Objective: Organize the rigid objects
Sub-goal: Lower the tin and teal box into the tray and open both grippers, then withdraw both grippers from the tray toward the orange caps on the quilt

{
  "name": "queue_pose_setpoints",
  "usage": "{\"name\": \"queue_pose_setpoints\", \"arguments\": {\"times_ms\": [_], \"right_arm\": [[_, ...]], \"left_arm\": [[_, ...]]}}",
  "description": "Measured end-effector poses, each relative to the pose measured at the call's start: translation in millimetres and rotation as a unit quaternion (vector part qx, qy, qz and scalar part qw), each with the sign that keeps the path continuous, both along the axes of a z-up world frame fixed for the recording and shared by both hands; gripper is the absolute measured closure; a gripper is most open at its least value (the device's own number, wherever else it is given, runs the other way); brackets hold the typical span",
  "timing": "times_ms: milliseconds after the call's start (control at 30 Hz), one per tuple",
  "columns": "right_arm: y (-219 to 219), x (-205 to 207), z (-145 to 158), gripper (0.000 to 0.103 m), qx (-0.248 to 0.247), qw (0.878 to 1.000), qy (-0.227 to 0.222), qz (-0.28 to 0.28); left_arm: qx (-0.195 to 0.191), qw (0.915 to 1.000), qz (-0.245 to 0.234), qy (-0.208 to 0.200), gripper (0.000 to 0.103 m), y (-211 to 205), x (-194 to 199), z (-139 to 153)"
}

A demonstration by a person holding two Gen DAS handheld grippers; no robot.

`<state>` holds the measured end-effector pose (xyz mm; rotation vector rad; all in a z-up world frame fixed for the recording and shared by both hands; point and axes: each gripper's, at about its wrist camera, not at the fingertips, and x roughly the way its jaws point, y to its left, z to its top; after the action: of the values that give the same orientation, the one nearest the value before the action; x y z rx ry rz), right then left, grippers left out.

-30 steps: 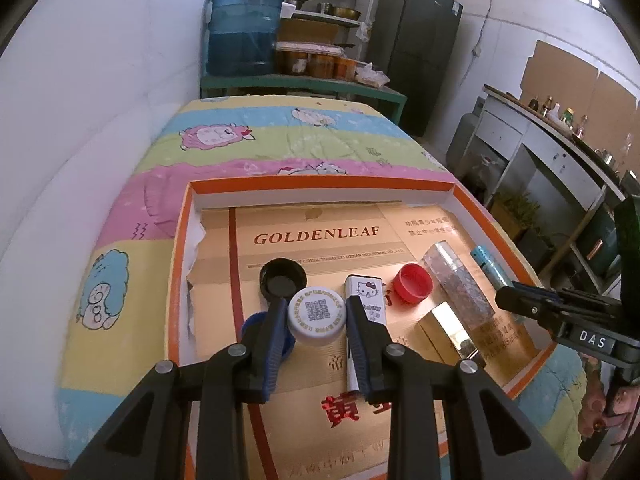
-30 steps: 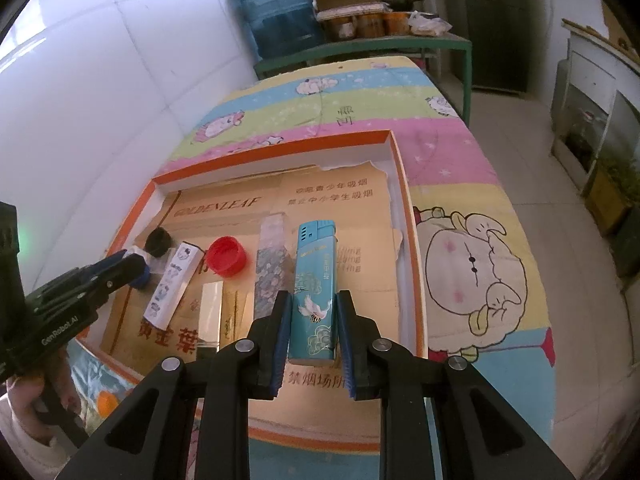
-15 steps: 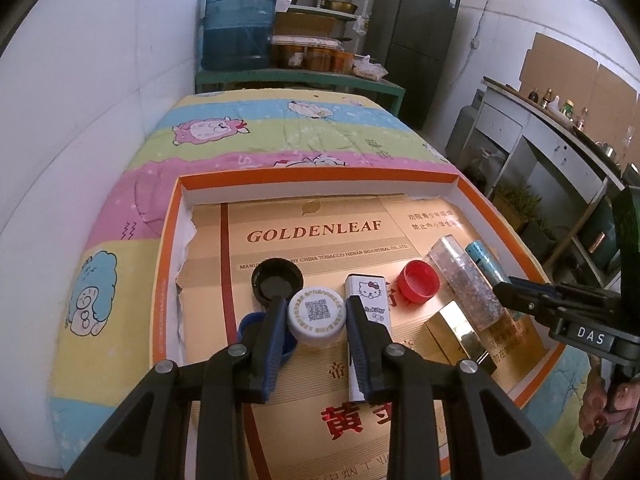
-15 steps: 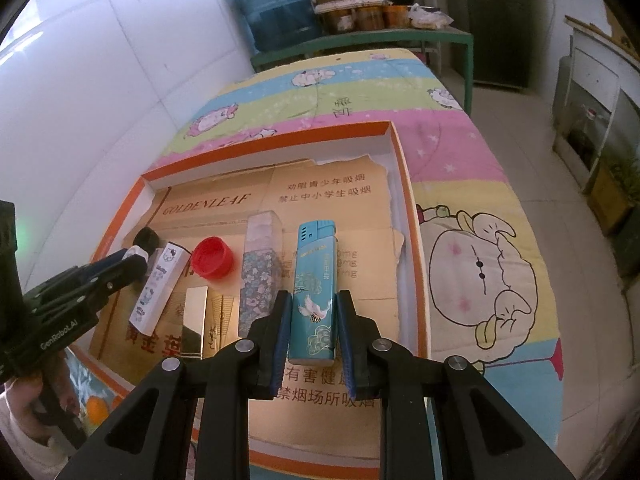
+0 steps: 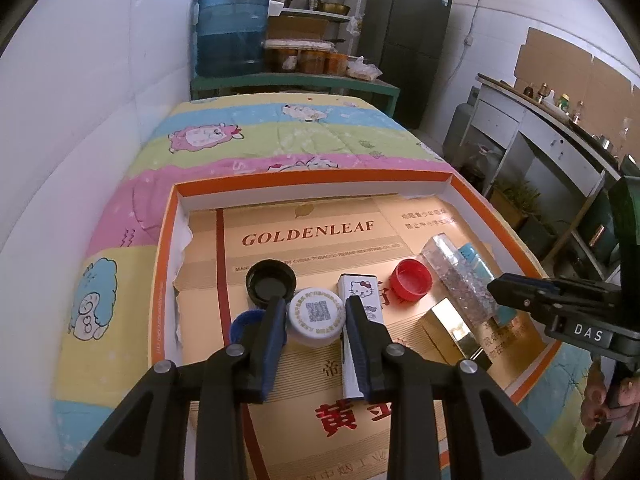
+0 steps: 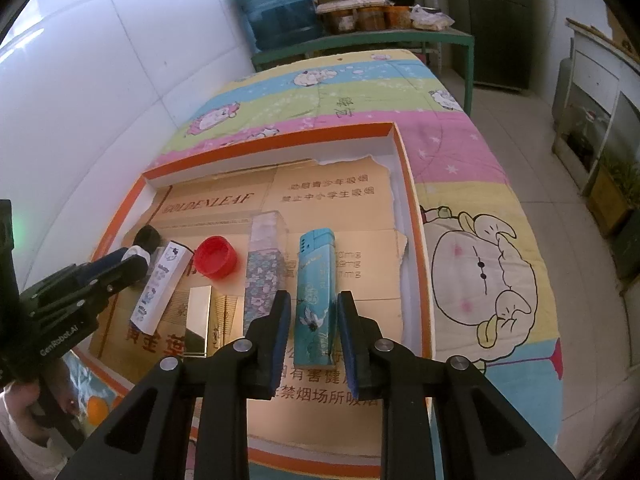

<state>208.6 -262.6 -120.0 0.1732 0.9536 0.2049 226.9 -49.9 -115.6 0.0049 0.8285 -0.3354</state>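
Observation:
An orange-rimmed tray (image 5: 320, 180) lined with gold cardboard lies on a bed. My left gripper (image 5: 316, 316) is shut on a white cap with a QR code (image 5: 316, 314). Around it lie a black cap (image 5: 271, 282), a blue cap (image 5: 244, 322), a Hello Kitty lighter (image 5: 358, 304), a red cap (image 5: 412, 279), a gold lighter (image 5: 454, 326) and a glitter lighter (image 5: 460, 276). My right gripper (image 6: 314, 320) is open, its pads apart from the teal lighter (image 6: 315, 296) lying flat between them. The right wrist view also shows the tray (image 6: 412, 216) and the red cap (image 6: 215, 257).
The tray lies on a striped cartoon quilt (image 5: 260, 136) against a white wall on the left. A green shelf with a water jug (image 5: 230, 26) stands beyond the bed. A counter and floor are to the right (image 6: 580, 184).
My right gripper's fingers have spread off the teal lighter, which they gripped before; it now lies on the cardboard. My left gripper still holds the white cap in about the same place.

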Motion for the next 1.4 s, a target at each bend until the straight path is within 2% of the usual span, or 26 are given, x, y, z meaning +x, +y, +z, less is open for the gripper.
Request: {"name": "queue_pose_setpoints", "arguments": {"times_ms": [267,400,700,1200,1300,1400], "right_arm": [[1,-5,3,0.079,0.003,1.000,-0.002,0.000],[1,-9,6,0.079,0.007,1.000,-0.004,0.000],[1,-16,13,0.079,0.009,1.000,-0.009,0.001],[5,-30,28,0.078,0.016,1.000,-0.014,-0.001],[7,-37,32,0.069,0.017,1.000,-0.017,0.000],[11,-45,37,0.069,0.016,1.000,-0.019,0.002]], "left_arm": [[0.012,0.9999,0.000,0.000,0.071,-3,-2,1],[0.016,0.9999,0.002,0.000,0.055,-4,-2,1],[0.015,0.9999,0.002,-0.002,0.055,-4,-3,2],[0.002,0.9998,0.009,-0.020,0.055,8,-25,22],[0.000,0.9996,0.009,-0.025,0.055,10,-33,27],[-0.003,0.9995,0.010,-0.030,0.055,13,-42,33]]}}
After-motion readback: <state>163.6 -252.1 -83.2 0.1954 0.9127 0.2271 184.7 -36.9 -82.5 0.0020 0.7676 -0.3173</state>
